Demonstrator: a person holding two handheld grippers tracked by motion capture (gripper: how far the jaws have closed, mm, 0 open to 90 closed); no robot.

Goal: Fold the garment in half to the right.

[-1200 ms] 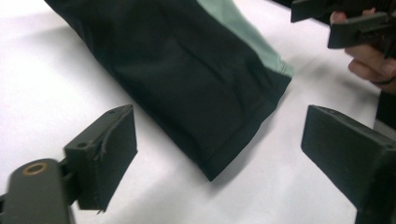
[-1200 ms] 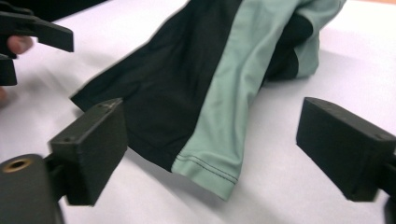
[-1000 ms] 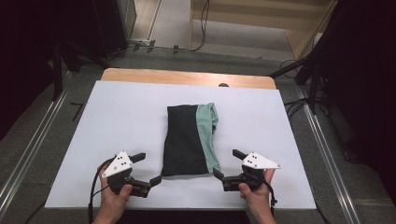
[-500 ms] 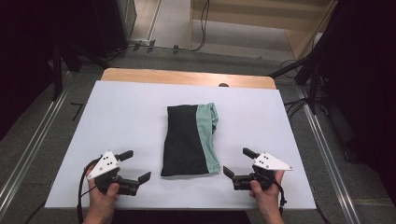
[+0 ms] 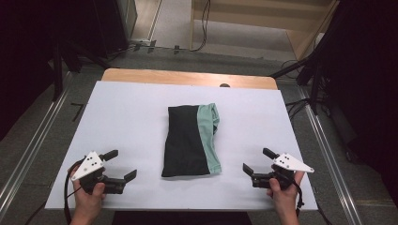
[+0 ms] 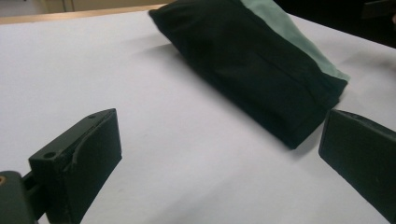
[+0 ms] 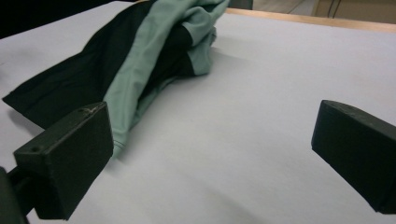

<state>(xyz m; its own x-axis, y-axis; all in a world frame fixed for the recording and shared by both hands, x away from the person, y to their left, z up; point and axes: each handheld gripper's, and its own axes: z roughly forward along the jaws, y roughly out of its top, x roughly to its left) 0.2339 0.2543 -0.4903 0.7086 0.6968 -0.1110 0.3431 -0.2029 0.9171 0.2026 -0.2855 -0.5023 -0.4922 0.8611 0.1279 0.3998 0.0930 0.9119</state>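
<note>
A folded garment [image 5: 190, 140], black with a mint-green band down its right side, lies flat in the middle of the white table [image 5: 136, 112]. My left gripper [image 5: 120, 165] rests open near the front left edge, well to the left of the cloth. Its own view shows the garment [image 6: 252, 60] ahead and to the right, beyond the spread jaws. My right gripper [image 5: 258, 160] is open near the front right, a short way right of the cloth's near corner. From it the garment [image 7: 140, 70] lies ahead to the left, nothing between the jaws.
The white table's front edge [image 5: 187, 206] runs just under both hands. A strip of wood [image 5: 187, 77] borders the far side. Metal rails [image 5: 28, 154] flank the table, and cables [image 5: 300, 108] lie on the floor at the right.
Both grippers have drawn back from the near corners of the garment and moved outward, left one leftward, right one rightward. The garment has stayed put.
</note>
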